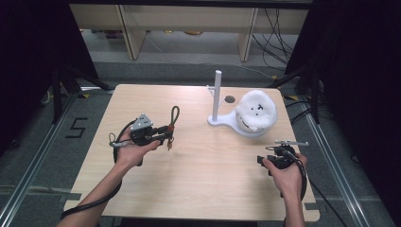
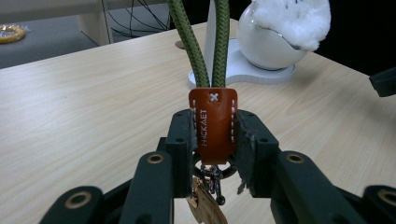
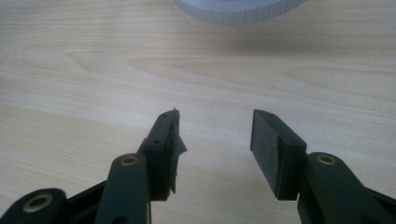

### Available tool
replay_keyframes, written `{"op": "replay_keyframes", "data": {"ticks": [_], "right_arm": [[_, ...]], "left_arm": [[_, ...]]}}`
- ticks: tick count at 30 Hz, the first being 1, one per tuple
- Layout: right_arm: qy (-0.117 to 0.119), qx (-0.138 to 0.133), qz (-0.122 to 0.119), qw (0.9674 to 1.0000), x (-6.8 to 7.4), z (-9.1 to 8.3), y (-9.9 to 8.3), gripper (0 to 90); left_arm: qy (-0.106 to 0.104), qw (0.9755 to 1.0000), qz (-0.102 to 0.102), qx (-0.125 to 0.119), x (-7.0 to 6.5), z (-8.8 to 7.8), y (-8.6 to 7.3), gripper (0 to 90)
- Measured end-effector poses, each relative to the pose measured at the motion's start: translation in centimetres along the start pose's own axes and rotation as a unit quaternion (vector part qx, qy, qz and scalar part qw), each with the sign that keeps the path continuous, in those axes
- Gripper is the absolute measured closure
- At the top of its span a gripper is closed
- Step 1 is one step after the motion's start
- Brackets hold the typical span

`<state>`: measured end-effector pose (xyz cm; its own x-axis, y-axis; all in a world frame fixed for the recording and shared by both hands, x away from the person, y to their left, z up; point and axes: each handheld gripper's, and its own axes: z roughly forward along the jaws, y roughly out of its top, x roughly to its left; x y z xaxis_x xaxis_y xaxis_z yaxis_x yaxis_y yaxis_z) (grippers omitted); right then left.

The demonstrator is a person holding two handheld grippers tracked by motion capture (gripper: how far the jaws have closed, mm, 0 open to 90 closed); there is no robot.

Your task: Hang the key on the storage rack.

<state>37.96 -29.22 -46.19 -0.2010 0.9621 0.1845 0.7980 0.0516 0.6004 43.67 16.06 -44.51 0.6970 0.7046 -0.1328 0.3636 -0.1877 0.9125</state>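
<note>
Well to the left of the white stand [image 1: 218, 101], above the surface [image 1: 198, 179], we have the keyring [image 2: 212, 123] clamped by its leather tab in the left gripper [image 2: 212, 135], green loop upright. We judge the carrying step is in hand (hanging likely comes next): the loop must pass over the stand's peg. Our right gripper [image 3: 215, 140] waits near the stand's base, jaws apart and empty.
</note>
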Motion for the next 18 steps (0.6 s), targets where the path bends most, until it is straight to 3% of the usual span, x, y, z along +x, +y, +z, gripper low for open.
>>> {"op": "replay_keyframes", "data": {"ticks": [10, 11, 12, 18], "right_arm": [[-0.001, -0.006, -0.007, 1.0000, -0.1, 0.1, 0.0, 53.3], [0.001, 0.005, 0.019, 0.9998, 0.3, -0.1, 0.0, 53.2], [0.003, -0.004, -0.005, 1.0000, 0.0, 0.1, 0.0, 53.1], [0.001, -0.002, -0.002, 1.0000, 0.1, 0.1, 0.0, 52.5]], "left_arm": [[-0.004, 1.0000, 0.007, -0.003, -0.4, 0.9, 0.7, 68.3], [-0.003, 1.0000, 0.007, -0.005, -0.5, 1.0, 0.7, 68.3], [-0.003, 1.0000, 0.007, -0.005, -0.5, 1.0, 0.7, 68.3], [-0.005, 0.9999, 0.012, -0.009, -0.6, 1.4, 1.1, 68.3]]}}
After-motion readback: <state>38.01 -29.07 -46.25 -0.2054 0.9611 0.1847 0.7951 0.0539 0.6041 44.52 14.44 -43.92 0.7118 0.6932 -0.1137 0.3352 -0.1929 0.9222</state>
